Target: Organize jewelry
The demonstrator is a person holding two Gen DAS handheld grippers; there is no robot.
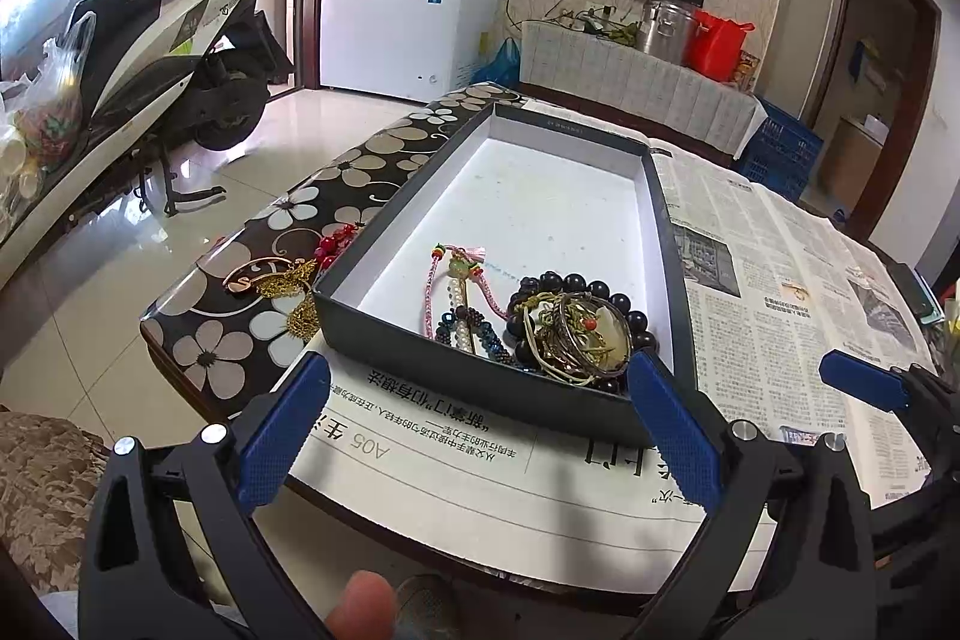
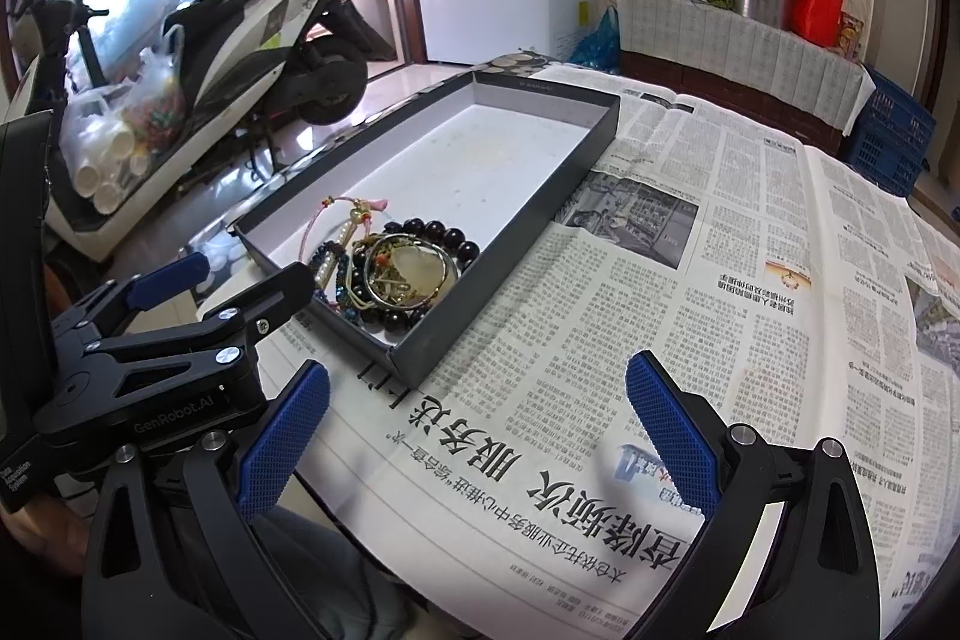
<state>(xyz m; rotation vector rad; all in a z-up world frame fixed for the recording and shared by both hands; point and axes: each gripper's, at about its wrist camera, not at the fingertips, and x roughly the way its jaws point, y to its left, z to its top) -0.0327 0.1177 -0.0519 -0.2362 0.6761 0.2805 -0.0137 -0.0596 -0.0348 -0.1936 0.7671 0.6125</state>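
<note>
A dark box (image 1: 654, 196) with a white inside lies on the newspaper-covered table; it also shows in the right wrist view (image 2: 591, 124). In its near end lies a pile of jewelry (image 1: 564, 328): dark bead bracelets, bangles, a pink cord and pearls; the pile also shows from the right (image 2: 402, 274). On the flowered cloth left of the box lie a gold chain (image 1: 294, 292), a rose-gold bangle (image 1: 252, 274) and red beads (image 1: 336, 238). My left gripper (image 1: 480, 376) is open and empty at the box's near edge. My right gripper (image 2: 477, 388) is open and empty over the newspaper.
Newspaper (image 2: 720, 280) covers most of the table. The table's left edge (image 1: 180, 340) drops to a tiled floor with a parked scooter (image 1: 180, 40). A white freezer (image 1: 408, 22) and a low cabinet (image 1: 630, 76) stand behind.
</note>
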